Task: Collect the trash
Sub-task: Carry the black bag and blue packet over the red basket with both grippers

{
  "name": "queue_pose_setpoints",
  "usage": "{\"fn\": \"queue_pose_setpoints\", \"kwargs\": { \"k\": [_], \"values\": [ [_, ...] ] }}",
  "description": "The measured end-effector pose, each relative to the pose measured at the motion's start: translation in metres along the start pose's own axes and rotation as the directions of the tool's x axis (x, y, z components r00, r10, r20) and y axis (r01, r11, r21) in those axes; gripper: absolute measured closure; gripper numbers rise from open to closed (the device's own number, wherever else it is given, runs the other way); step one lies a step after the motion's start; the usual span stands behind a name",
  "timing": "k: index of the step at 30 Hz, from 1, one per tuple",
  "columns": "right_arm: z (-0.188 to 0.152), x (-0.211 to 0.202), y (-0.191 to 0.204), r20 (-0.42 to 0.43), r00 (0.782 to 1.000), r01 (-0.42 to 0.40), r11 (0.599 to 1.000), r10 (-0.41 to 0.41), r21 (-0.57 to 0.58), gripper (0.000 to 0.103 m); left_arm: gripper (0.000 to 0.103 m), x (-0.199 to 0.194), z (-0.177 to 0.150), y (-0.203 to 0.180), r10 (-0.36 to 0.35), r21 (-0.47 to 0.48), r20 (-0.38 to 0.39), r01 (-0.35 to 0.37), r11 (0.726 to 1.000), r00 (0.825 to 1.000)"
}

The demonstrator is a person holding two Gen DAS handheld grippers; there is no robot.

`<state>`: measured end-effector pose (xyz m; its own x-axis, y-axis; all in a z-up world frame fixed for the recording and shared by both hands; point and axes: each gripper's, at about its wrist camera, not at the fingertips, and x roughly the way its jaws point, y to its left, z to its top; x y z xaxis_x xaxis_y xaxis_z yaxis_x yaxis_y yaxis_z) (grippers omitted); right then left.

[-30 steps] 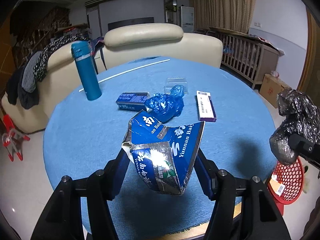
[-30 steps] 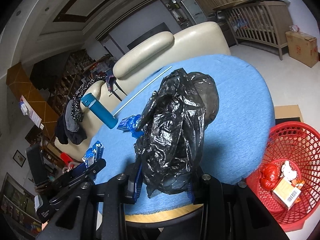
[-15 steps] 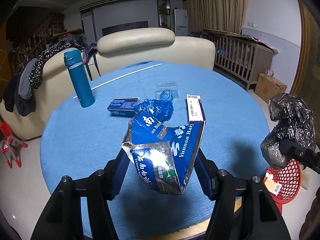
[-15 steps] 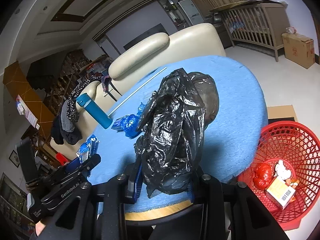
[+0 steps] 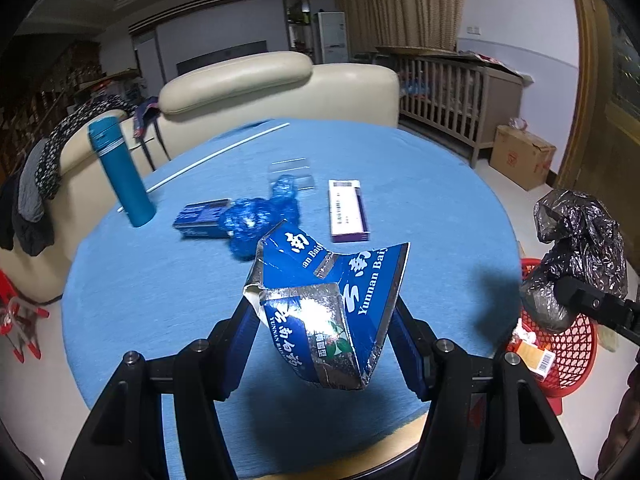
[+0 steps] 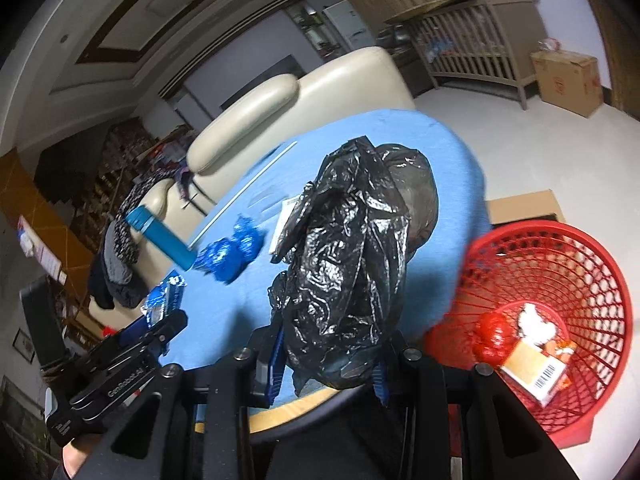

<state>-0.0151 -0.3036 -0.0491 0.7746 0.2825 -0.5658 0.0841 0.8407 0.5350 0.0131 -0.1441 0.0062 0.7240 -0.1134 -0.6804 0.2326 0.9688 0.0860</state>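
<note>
My left gripper (image 5: 324, 320) is shut on a torn blue and silver carton (image 5: 324, 296), held above the near part of the round blue table (image 5: 160, 280). My right gripper (image 6: 328, 356) is shut on a crumpled black plastic bag (image 6: 352, 264), held over the table's right edge; that bag (image 5: 576, 256) also shows at the right of the left wrist view. A red mesh basket (image 6: 560, 280) stands on the floor to the right with a red wad, white paper and a barcoded box inside. A crumpled blue bag (image 5: 256, 224), a blue box (image 5: 200, 220) and a purple-and-white box (image 5: 347, 211) lie on the table.
A teal flask (image 5: 120, 172) stands at the table's left, and a white rod (image 5: 216, 160) lies across the far side. Cream sofa seats (image 5: 240, 84) back the table. A wooden crib (image 5: 452, 92) and a cardboard box (image 5: 520, 156) stand on the floor to the right.
Both grippers have shifted to the right with their loads still held. The red basket now fills more of the right wrist view, and the table items have slid left in the left wrist view.
</note>
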Motion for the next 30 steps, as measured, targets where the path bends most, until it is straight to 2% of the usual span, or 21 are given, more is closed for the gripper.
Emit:
{"fn": "queue_pose_setpoints", "kwargs": {
  "k": [12, 21, 30],
  "values": [
    [0.003, -0.026, -0.090, 0.027, 0.991, 0.124, 0.983, -0.128, 0.137, 0.066, 0.038, 0.005, 0.014, -0.072, -0.096, 0.132, -0.004, 0.096, 0.987, 0.995],
    [-0.005, -0.028, -0.148, -0.036, 0.976, 0.217, 0.950, -0.214, 0.225, 0.066, 0.038, 0.010, 0.020, -0.136, -0.183, 0.232, -0.031, 0.185, 0.955, 0.983],
    [-0.008, -0.024, -0.174, -0.098, 0.967, 0.254, 0.934, -0.237, 0.250, 0.066, 0.038, 0.008, 0.020, -0.172, -0.223, 0.291, -0.042, 0.225, 0.930, 0.974]
  ]
}}
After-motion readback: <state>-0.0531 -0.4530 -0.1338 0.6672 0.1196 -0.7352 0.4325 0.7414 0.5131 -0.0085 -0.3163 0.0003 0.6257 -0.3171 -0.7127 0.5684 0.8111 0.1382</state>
